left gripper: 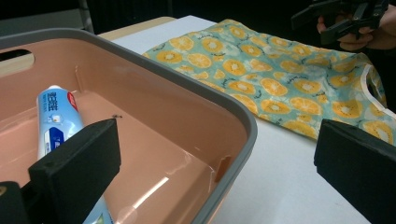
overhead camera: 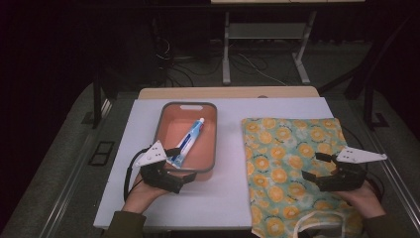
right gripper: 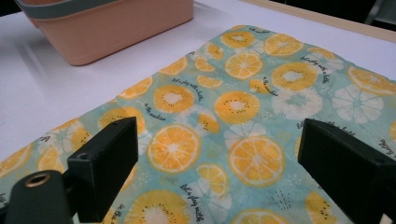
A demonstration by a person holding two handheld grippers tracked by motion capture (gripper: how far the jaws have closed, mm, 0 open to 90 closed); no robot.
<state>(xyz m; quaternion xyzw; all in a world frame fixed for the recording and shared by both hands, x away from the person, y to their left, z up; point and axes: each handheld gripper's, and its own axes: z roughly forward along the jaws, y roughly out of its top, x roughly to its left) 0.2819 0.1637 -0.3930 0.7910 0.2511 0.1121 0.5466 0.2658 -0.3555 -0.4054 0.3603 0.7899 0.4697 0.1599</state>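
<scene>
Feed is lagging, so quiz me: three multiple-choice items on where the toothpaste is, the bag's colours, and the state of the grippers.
1. Where is the toothpaste tube?
A. inside the basin
B. on the bag
C. on the floor

2. Which fruit print is on the bag?
A. red cherries
B. orange slices on pale green
C. purple grapes

3. How do the jaws of the left gripper and the right gripper stand?
A. both shut
B. both open, empty
C. both shut on the bag

Answers: 1 A, the tube lies on the basin's floor. 2 B, shown in all views. 3 B, nothing sits between either pair of jaws.
</scene>
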